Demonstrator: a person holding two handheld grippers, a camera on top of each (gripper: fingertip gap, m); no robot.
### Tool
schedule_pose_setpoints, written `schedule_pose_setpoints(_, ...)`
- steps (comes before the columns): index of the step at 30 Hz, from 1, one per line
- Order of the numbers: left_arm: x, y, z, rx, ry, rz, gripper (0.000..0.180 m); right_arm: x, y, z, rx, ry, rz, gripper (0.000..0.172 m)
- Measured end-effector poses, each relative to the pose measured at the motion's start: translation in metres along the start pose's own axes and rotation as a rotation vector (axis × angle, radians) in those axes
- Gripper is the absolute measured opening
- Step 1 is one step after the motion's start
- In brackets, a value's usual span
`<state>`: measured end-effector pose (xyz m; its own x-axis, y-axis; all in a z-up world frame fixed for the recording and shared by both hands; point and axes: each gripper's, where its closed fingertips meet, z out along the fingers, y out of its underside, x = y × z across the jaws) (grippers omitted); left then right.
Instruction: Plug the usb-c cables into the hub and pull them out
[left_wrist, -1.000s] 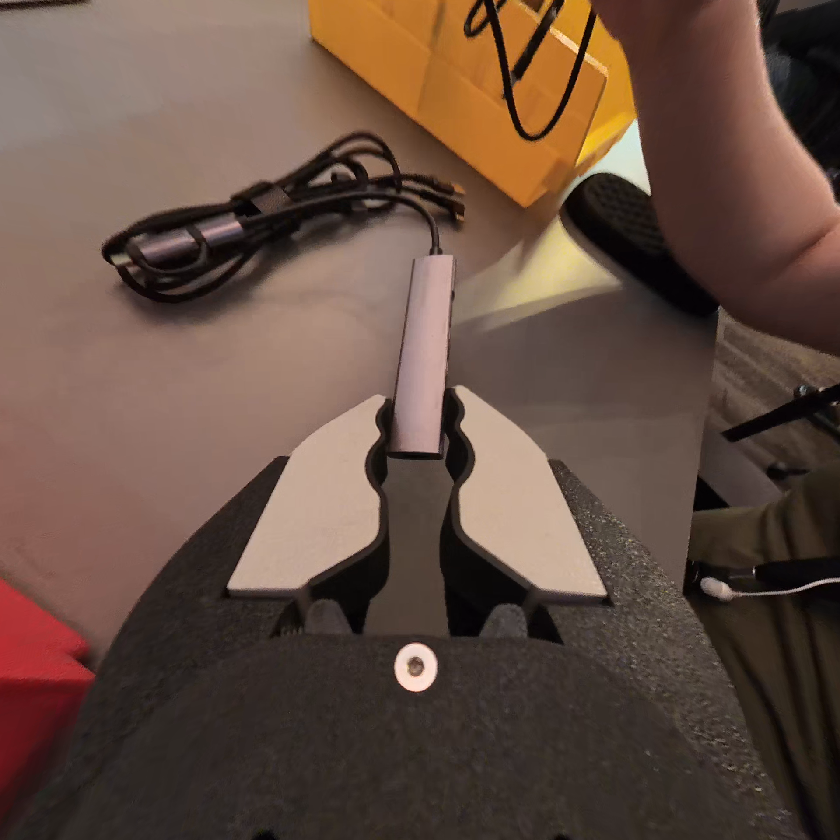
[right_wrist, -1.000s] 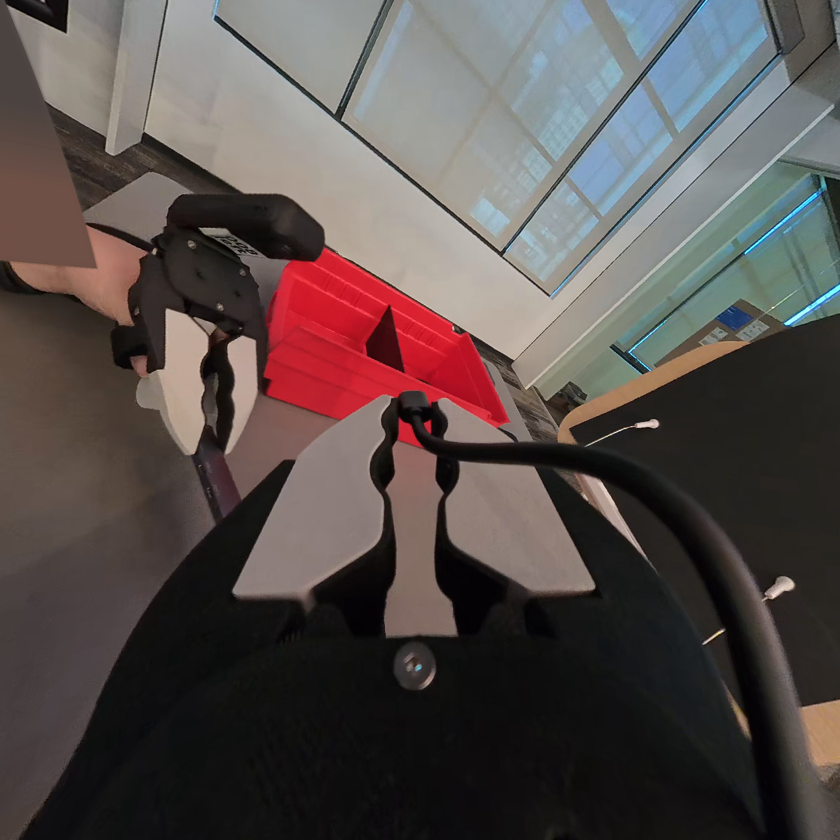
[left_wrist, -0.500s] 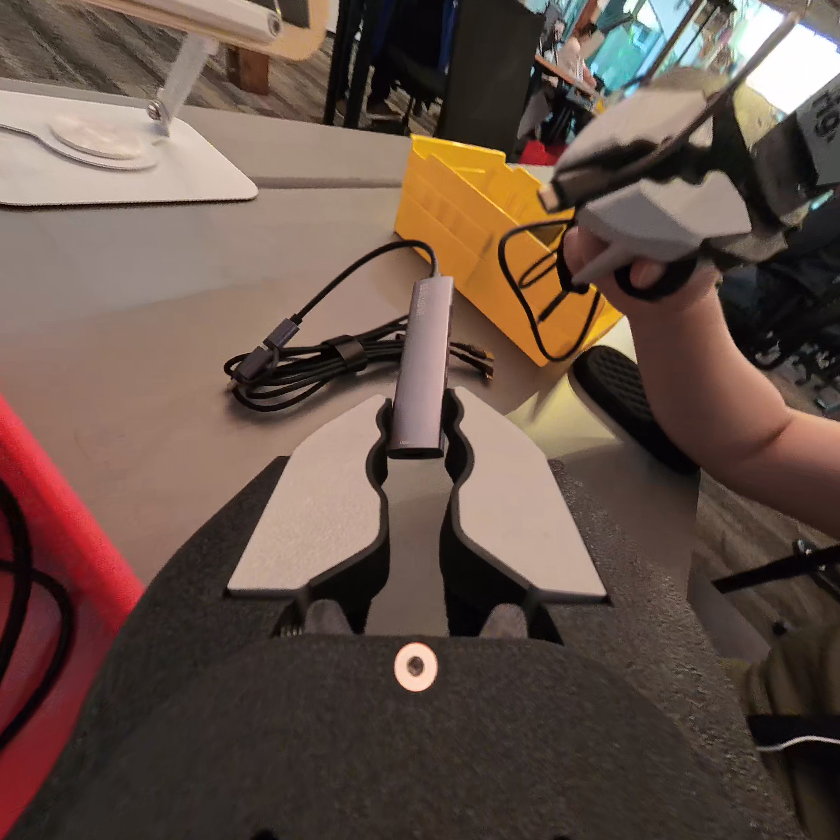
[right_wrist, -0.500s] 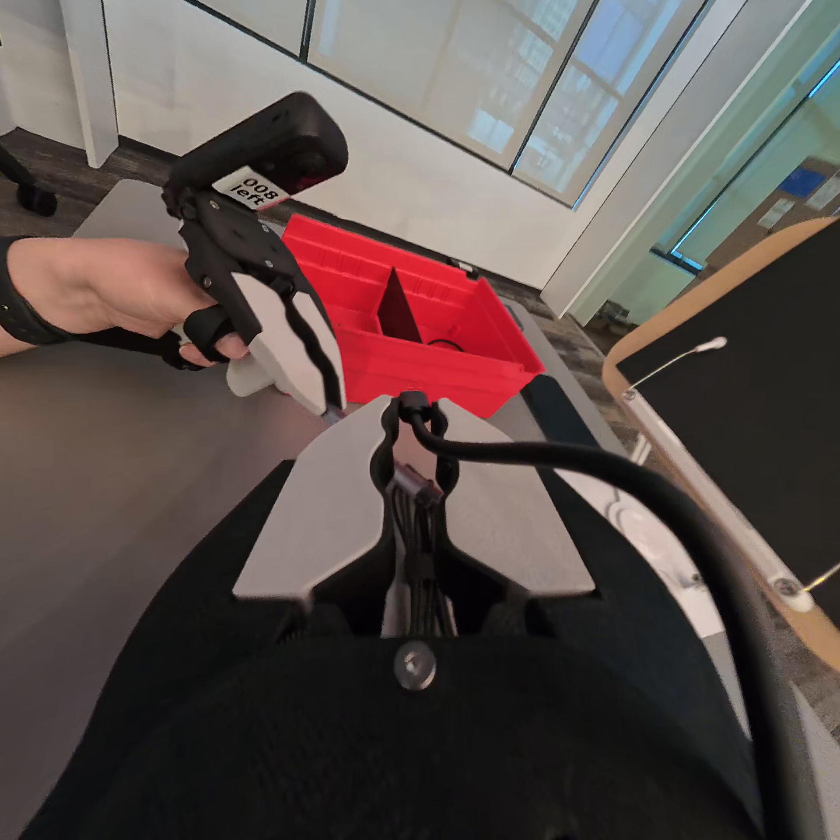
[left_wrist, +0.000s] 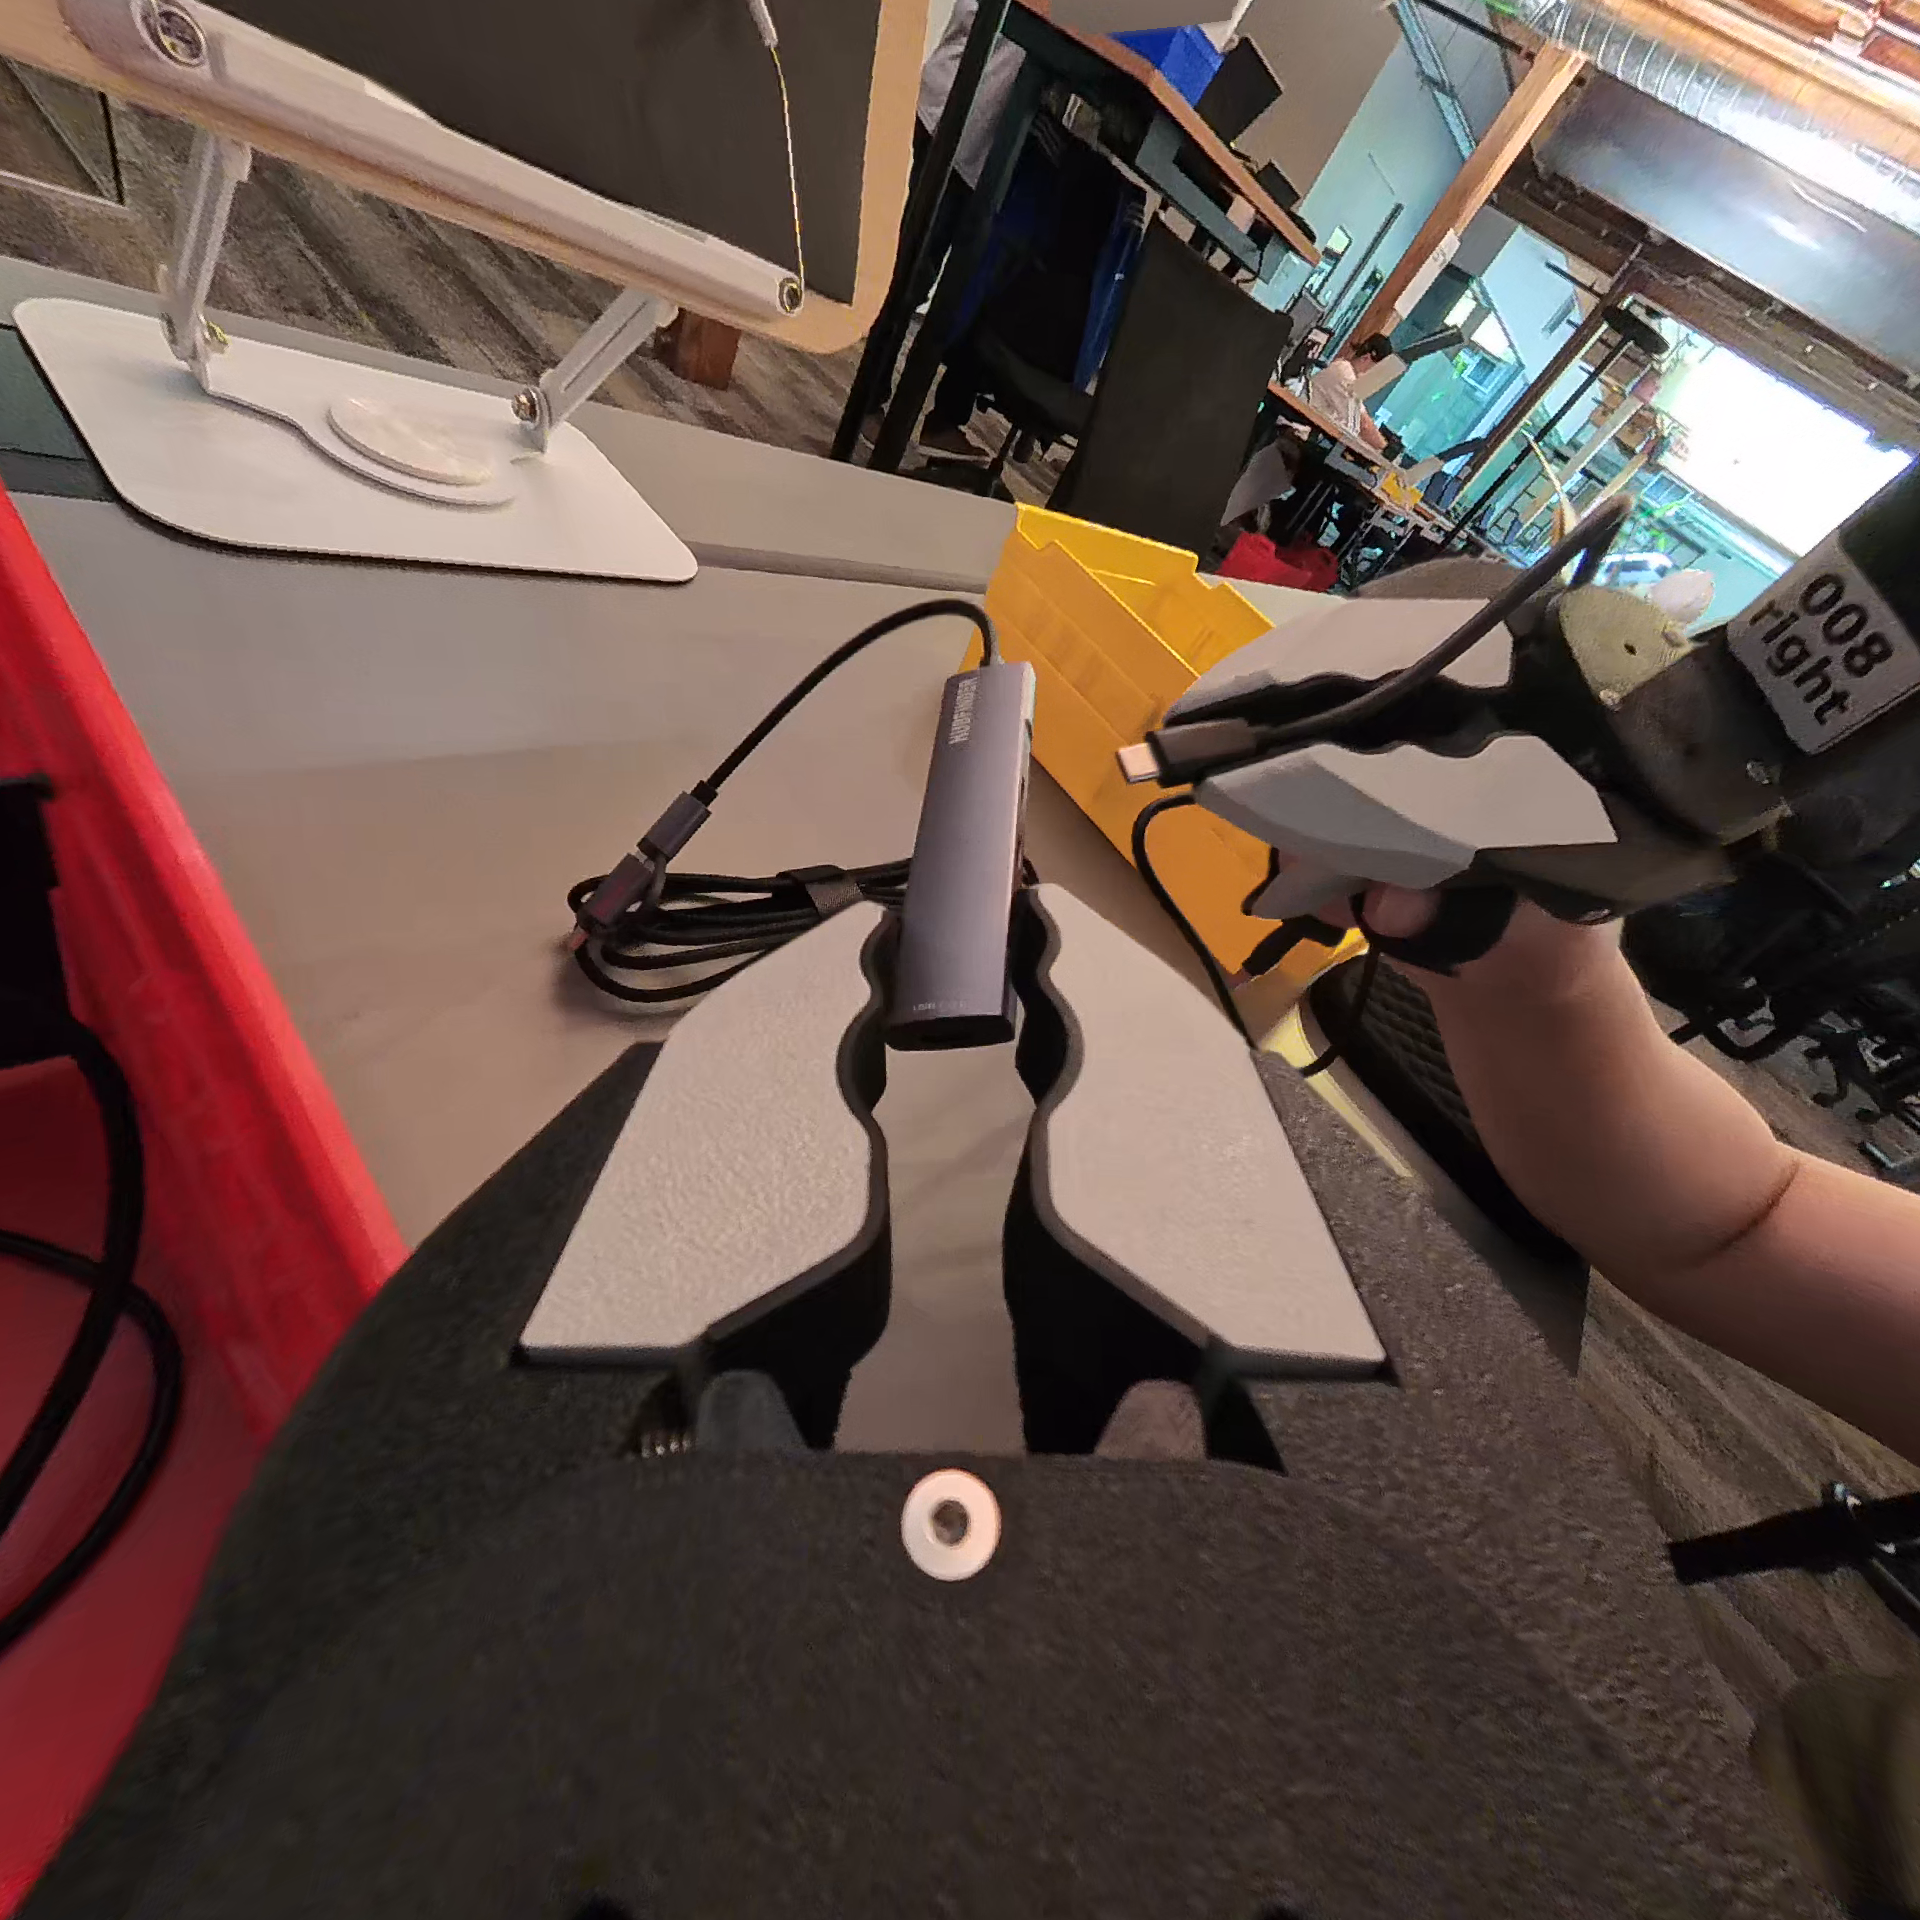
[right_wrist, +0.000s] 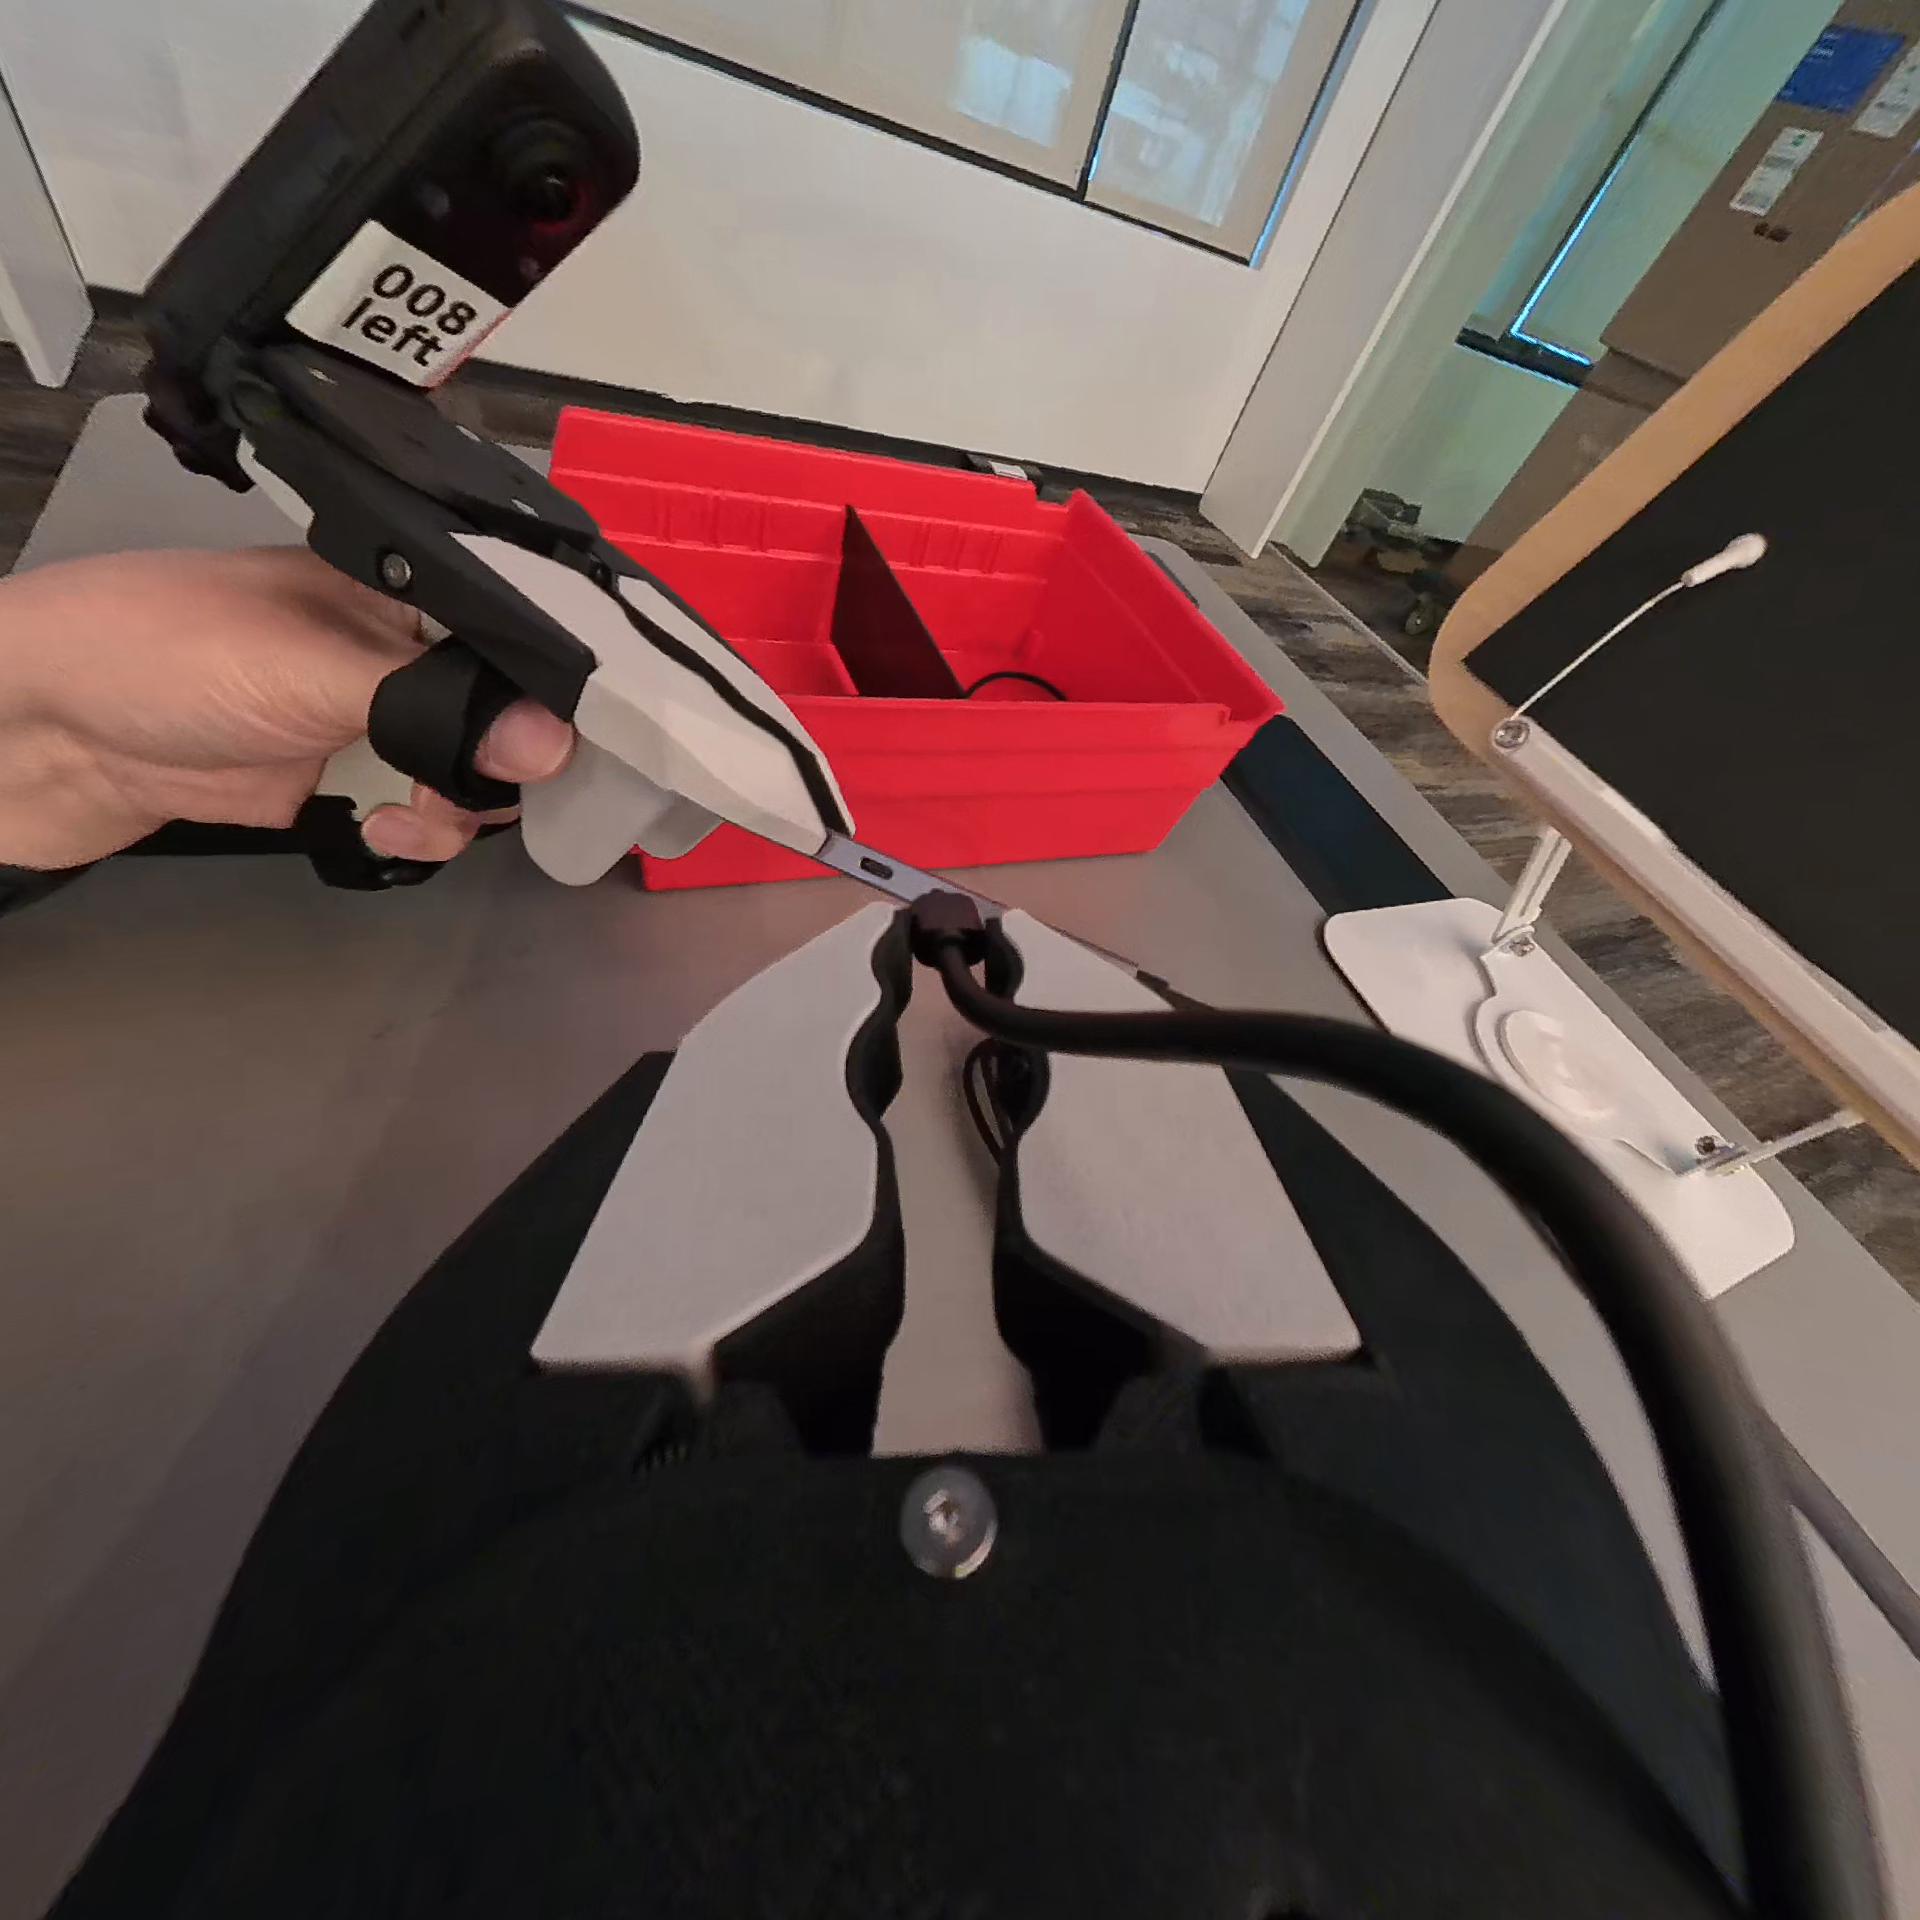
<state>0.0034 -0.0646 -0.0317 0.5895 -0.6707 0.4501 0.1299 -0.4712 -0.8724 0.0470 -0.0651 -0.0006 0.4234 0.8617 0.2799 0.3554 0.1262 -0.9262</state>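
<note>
Hub (left_wrist: 971, 831) first: in my left wrist view the slim grey metal bar sits at frame centre, its near end clamped between the wavy black pads of my left gripper (left_wrist: 954, 971), lifted off the grey table (left_wrist: 416, 727). Its own thin pigtail lead (left_wrist: 831, 675) arcs up and left from the far end, down to a strapped bundle of braided black cables (left_wrist: 707, 914) lying on the table. At right of the frame my right gripper (left_wrist: 1195, 758) pinches a black cable just behind its plug (left_wrist: 1205, 750), the bare metal tip sticking out toward the hub's side. I judge the main risk to be misalignment: the hub is held only by one end, so a push from the side could lever it round in the pads, and a tilted plug would scrape the smooth casing instead of entering. A glossy yellow plastic bin (left_wrist: 1101, 644) stands behind. In my right wrist view the plug's dark body (right_wrist: 940, 920) is squeezed at the fingertips at centre, the rubbery cable (right_wrist: 1351, 1049) looping off right; its stiffness could twist the plug. The hub's narrow edge (right_wrist: 894, 873) shows an open oval port (right_wrist: 876, 869) just left of the plug, so I may hit the wrong spot. A ribbed red bin (right_wrist: 987, 769) sits beyond.
</note>
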Motion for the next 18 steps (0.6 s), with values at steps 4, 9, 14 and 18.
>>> schedule_pose_setpoints(4, -0.001, -0.001, 0.004, 0.008, -0.003, -0.016, 0.02, 0.0, 0.005, 0.003, -0.02, -0.001, 0.024, 0.013)
schedule_pose_setpoints(9, -0.001, -0.003, 0.003, 0.02, -0.004, -0.022, 0.02, -0.005, 0.018, 0.009, -0.091, -0.025, 0.043, 0.013)
schedule_pose_setpoints(14, 0.002, -0.004, 0.003, 0.033, 0.009, -0.031, 0.02, -0.009, 0.032, 0.018, -0.131, -0.032, 0.062, 0.013)
schedule_pose_setpoints(18, 0.004, -0.004, 0.005, 0.031, 0.014, -0.023, 0.02, -0.01, 0.035, 0.019, -0.141, -0.03, 0.054, 0.013)
